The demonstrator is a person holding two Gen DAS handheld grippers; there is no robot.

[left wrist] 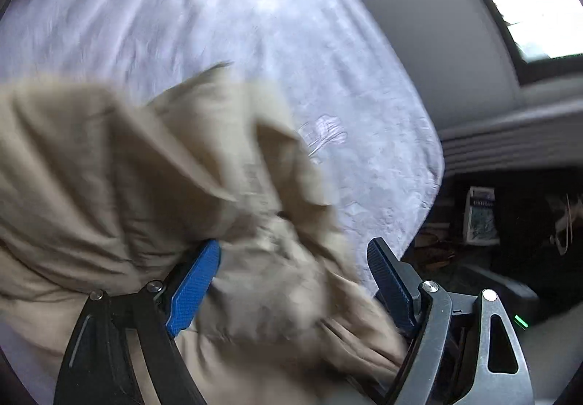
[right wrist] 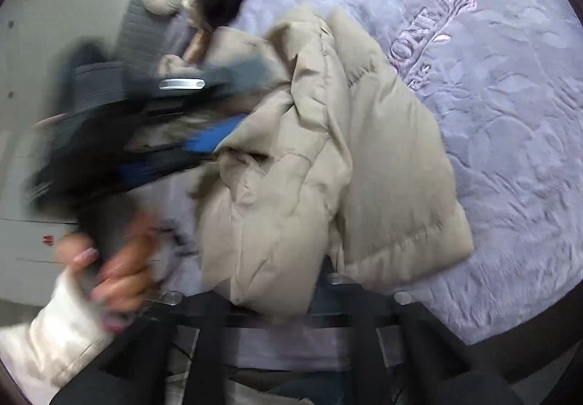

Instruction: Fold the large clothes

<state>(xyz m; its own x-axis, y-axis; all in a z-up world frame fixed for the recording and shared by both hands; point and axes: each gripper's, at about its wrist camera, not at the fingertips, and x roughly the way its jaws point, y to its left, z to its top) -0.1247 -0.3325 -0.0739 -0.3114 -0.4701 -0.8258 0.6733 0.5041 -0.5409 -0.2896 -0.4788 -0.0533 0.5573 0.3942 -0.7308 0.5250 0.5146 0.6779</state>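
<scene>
Lying bunched on the bed (right wrist: 510,113), the beige jacket (right wrist: 328,157) fills the wide-spread left tool (left wrist: 291,259); right tool's state I cannot tell.

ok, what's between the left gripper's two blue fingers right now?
In the left wrist view, the left gripper is open, and a bunched fold of the beige puffer jacket fills the gap between its fingers.
</scene>
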